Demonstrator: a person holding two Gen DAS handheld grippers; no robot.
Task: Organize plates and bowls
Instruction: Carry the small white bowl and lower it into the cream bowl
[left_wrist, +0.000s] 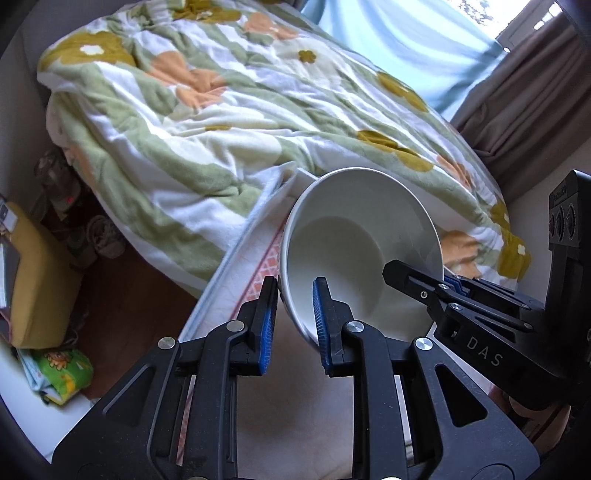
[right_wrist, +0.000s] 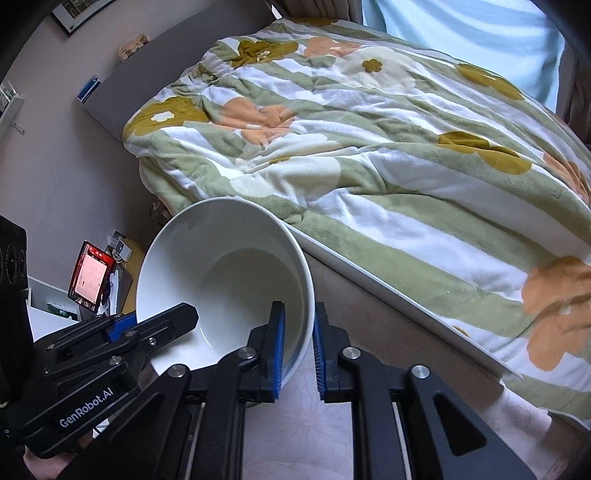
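A white bowl (left_wrist: 354, 236) is held tilted in the air by both grippers, above a pale table. My left gripper (left_wrist: 295, 295) is shut on the bowl's left rim, one blue pad inside and one outside. My right gripper (right_wrist: 298, 325) is shut on the bowl's (right_wrist: 221, 266) right rim in the same way. In the left wrist view the right gripper's fingers (left_wrist: 417, 280) reach the bowl's right rim. In the right wrist view the left gripper's fingers (right_wrist: 166, 321) reach its left rim. No plates are in view.
A bed with a floral green, white and orange blanket (left_wrist: 221, 122) fills the space behind the table edge (right_wrist: 369, 273). A yellow cushion (left_wrist: 33, 273) and a green packet (left_wrist: 62, 373) lie at the left. A lit phone screen (right_wrist: 92, 277) stands at the left.
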